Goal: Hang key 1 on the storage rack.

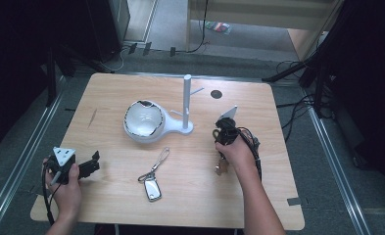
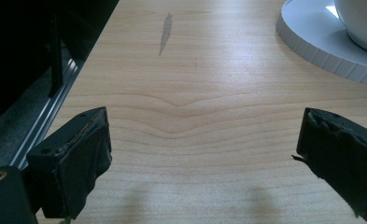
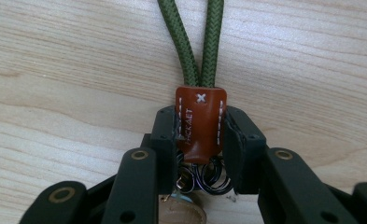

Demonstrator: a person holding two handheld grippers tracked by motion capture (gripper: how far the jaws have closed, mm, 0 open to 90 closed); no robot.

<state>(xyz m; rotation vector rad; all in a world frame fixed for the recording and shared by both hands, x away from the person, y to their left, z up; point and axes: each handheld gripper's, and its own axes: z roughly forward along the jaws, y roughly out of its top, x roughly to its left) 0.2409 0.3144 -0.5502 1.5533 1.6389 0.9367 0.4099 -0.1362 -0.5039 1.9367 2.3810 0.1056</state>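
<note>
The right gripper (image 3: 201, 140) is clenched on the brown leather tab (image 3: 200, 123) of a keychain, its pads pressing both sides of the tab; the green cord (image 3: 197, 42) runs out toward 12 o'clock in the right gripper view, and metal rings (image 3: 209, 176) hang behind the tab. The left gripper (image 1: 89, 164) rests released, jaws wide with only bare table (image 2: 204, 116) between them. From the right gripper, a white stand (image 1: 186, 105) with its bowl (image 1: 143, 120) lies at 10 o'clock, a silver key fob (image 1: 152, 188) at 8 o'clock. Nothing stands between.
</note>
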